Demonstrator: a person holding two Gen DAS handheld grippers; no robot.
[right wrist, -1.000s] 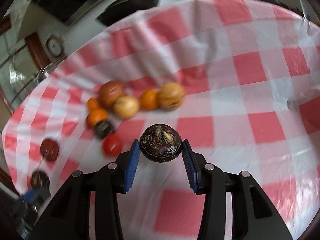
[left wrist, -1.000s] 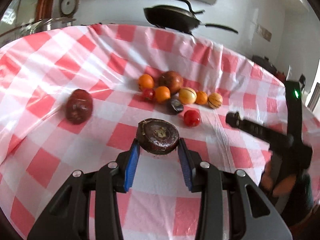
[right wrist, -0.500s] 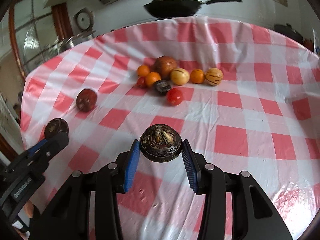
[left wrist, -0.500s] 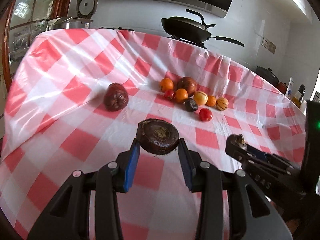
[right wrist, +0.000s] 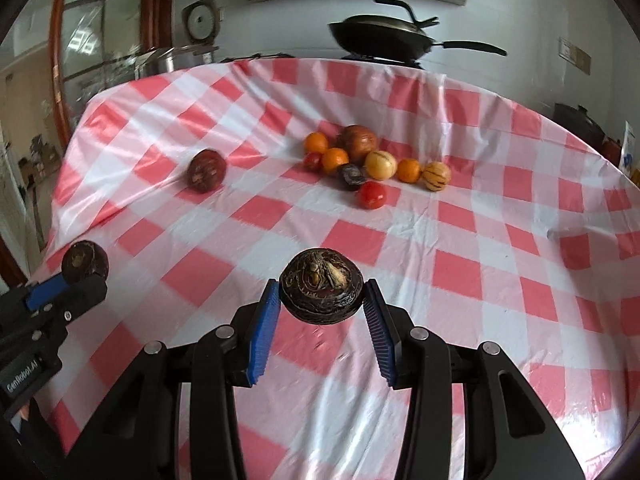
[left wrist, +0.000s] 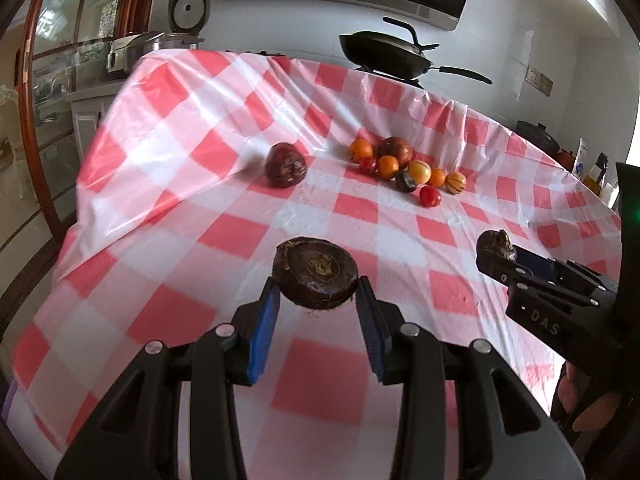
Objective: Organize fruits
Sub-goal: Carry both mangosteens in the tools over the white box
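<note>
Left wrist view, left to right. The left gripper (left wrist: 316,304) is clamped on a dark brown flattened fruit (left wrist: 316,278), its blue pads (left wrist: 262,330) pressing on either side, held above the red-and-white checked tablecloth (left wrist: 168,216). Far on the cloth, a lone dark red fruit (left wrist: 285,165) lies apart, left of the fruit cluster (left wrist: 404,164): oranges, a large reddish-brown fruit, a yellow fruit, a striped fruit, a dark fruit and a red tomato (left wrist: 430,197) at the near edge. At right, the right gripper (left wrist: 500,254) enters, closed on a second dark fruit (left wrist: 496,243). A black pan (left wrist: 384,54) stands beyond the table's far edge.

Right wrist view, left to right. The left gripper with its fruit appears at the left margin. At centre, the right gripper's pads grip the dark, ridged fruit clear of the cloth. The cluster lies far, right of centre.
</note>
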